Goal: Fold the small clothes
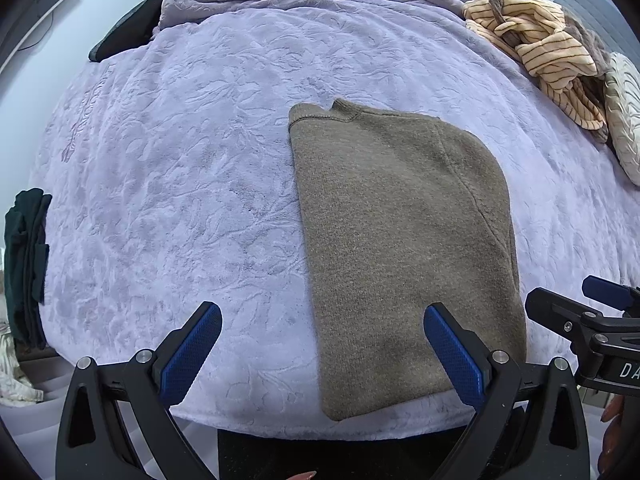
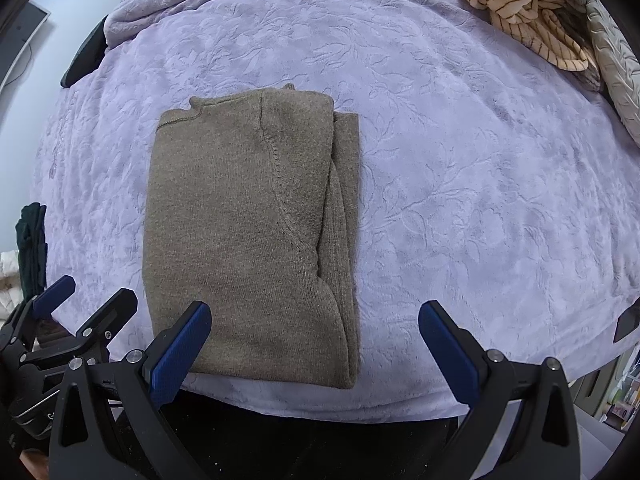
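Left gripper [image 1: 322, 354] held low at the near edge of the bed, jaws spread wide, nothing between them; its right blue pad [image 1: 454, 356] hangs over the near left part of the folded sweater [image 1: 400, 248], contact not clear, while the left pad sits over bare blanket [image 1: 180, 184]. Right gripper [image 2: 316, 354] alongside at about the same height, pointing the same way across the bed, jaws likewise wide apart and empty; its left pad [image 2: 180, 350] overlaps the sweater's near left corner, its right pad over blanket only. Each gripper shows at the edge of the other's view, so the two are close side by side. Fingertips with painted nails [image 1: 612, 416] visible at the lower right of the left wrist view. The sweater, olive-brown knit, lies flat on the lavender embossed blanket, folded into a long rectangle with the collar at the far end and a sleeve doubled along its right side, the hem just short of the bed's near edge. Farther out, well apart from it: a crumpled cream striped garment [image 1: 544, 44] at the far right beside a pale textured pillow [image 1: 624, 120], and dark green folded cloth [image 1: 26, 264] at the left edge of the bed.
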Action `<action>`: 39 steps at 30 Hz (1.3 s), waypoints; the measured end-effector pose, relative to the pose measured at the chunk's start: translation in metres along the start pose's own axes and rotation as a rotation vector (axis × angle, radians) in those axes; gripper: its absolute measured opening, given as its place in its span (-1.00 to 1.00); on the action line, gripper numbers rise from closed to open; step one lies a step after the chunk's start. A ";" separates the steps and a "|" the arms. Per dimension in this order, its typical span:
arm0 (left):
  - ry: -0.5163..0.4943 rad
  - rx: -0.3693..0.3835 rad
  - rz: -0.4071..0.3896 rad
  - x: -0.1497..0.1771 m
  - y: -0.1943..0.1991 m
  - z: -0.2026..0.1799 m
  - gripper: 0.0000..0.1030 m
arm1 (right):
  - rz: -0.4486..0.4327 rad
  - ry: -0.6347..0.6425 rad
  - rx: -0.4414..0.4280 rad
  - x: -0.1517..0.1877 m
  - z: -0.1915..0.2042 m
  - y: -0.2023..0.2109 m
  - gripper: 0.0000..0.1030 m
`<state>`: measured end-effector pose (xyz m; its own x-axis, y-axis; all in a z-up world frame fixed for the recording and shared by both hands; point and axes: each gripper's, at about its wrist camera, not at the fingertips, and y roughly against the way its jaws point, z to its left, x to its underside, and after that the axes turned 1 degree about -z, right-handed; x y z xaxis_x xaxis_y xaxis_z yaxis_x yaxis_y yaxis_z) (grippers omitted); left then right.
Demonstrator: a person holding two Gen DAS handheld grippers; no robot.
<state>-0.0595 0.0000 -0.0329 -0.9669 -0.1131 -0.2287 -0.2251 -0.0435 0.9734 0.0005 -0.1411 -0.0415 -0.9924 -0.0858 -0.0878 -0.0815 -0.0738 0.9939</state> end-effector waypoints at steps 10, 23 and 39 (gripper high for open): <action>-0.003 -0.006 -0.008 0.003 0.002 0.000 0.97 | 0.008 -0.004 0.002 0.003 -0.001 0.001 1.00; 0.018 -0.002 -0.012 0.006 0.003 0.005 0.97 | 0.010 -0.011 0.004 0.008 0.000 0.002 1.00; 0.028 0.000 -0.004 0.009 0.001 0.007 0.97 | 0.000 0.022 0.042 0.012 0.007 0.002 1.00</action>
<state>-0.0694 0.0060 -0.0335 -0.9622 -0.1409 -0.2332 -0.2292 -0.0444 0.9724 -0.0126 -0.1350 -0.0398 -0.9902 -0.1080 -0.0886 -0.0855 -0.0323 0.9958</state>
